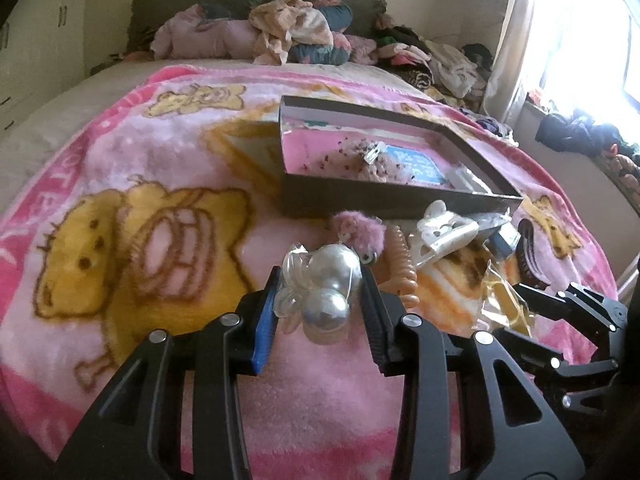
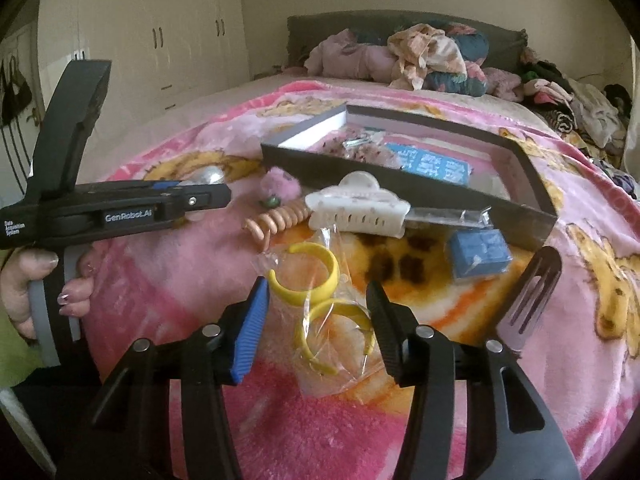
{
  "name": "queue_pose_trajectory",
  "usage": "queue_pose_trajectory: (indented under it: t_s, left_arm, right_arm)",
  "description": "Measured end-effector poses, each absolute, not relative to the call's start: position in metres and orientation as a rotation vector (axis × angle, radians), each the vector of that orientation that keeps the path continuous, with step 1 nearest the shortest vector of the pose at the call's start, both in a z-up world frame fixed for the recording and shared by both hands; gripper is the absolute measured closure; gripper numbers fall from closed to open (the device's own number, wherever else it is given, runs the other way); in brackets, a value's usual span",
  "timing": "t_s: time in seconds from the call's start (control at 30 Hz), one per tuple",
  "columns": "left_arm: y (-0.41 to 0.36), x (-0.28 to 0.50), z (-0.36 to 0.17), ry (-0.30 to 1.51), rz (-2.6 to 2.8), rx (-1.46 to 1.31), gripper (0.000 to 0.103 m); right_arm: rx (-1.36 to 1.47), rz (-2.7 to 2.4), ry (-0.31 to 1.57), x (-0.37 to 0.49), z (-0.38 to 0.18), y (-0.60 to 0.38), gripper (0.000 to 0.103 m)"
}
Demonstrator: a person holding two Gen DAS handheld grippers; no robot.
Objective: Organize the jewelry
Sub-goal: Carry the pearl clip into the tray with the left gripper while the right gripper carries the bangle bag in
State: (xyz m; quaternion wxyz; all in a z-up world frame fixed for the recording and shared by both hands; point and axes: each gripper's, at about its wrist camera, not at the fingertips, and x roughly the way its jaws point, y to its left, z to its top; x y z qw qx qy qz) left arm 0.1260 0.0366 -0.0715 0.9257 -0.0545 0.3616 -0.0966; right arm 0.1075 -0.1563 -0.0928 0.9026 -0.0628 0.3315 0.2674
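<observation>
My left gripper point(image 1: 318, 284) stands around a clear packet of large silver ball earrings point(image 1: 328, 288) on the pink blanket; both pads touch its sides, and it appears gripped. In the right wrist view it point(image 2: 208, 196) shows from the side with the silver balls point(image 2: 208, 178) at its tip. My right gripper point(image 2: 316, 296) is open around a clear bag of yellow hoop earrings point(image 2: 320, 300), not closed on it. A dark shallow box point(image 1: 400, 200), also in the right view point(image 2: 400, 178), holds a fluffy item and a blue card.
Before the box lie a pink pompom point(image 2: 278, 184), an orange spiral hair tie point(image 2: 276, 220), a white claw clip point(image 2: 360, 210), a blue packet point(image 2: 478, 254) and a dark hair clip point(image 2: 532, 296). Clothes pile at the bed's head point(image 1: 288, 28).
</observation>
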Motion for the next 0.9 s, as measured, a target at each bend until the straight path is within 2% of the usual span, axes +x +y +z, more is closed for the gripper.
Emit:
queue_pose_trajectory:
  t_s: [0.9]
  left_arm:
    - [-0.012,0.135,-0.036,0.686,-0.241,-0.076,0.074]
  right_arm:
    - [-0.015,0.409,0.598,0.122,-0.055,-0.231,0.055]
